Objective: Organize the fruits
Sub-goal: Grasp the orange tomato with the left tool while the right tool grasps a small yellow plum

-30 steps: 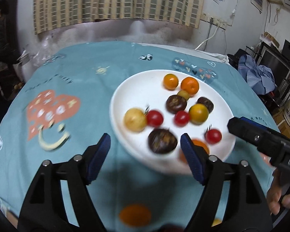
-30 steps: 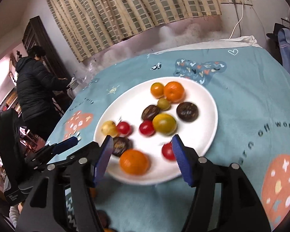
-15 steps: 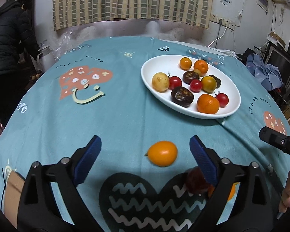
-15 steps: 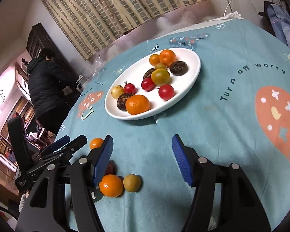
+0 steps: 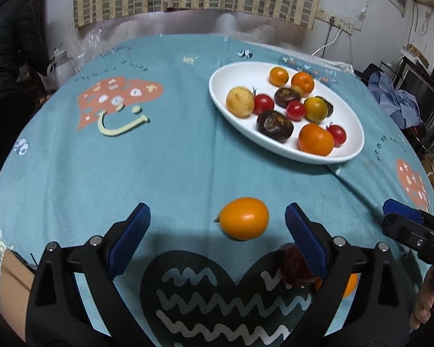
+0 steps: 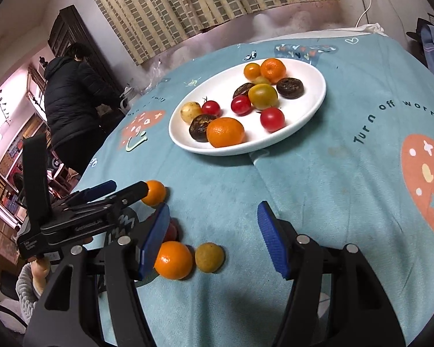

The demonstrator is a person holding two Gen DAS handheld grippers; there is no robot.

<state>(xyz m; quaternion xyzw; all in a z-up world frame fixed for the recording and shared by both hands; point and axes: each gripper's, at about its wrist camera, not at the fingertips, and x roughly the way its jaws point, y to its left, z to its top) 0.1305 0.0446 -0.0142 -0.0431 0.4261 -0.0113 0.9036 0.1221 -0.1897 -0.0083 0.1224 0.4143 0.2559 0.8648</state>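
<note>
A white plate (image 5: 277,146) holding several small fruits sits on the teal cloth, far right in the left wrist view. My left gripper (image 5: 217,225) is open, wide, over the cloth. An orange-yellow fruit (image 5: 244,217) lies loose between its fingers, nearer the right one, untouched. A red fruit (image 5: 295,266) is half hidden behind that finger. My right gripper (image 6: 214,225) is open and holds nothing. Below it lie a mandarin (image 6: 173,259) and a greenish-yellow fruit (image 6: 209,256). The right wrist view also shows the plate (image 6: 246,148) and the left gripper (image 6: 121,190).
A person in a dark jacket (image 6: 72,92) stands beyond the table's far left edge. A cardboard piece (image 5: 14,283) lies at the near left corner. Blue clothes (image 5: 396,104) and shelves stand off to the right. The cloth's black heart print (image 5: 217,295) is under my left gripper.
Both grippers have pulled back from over the plate toward the near side of the table. The left jaws have spread wider. The loose fruits on the cloth have come into view.
</note>
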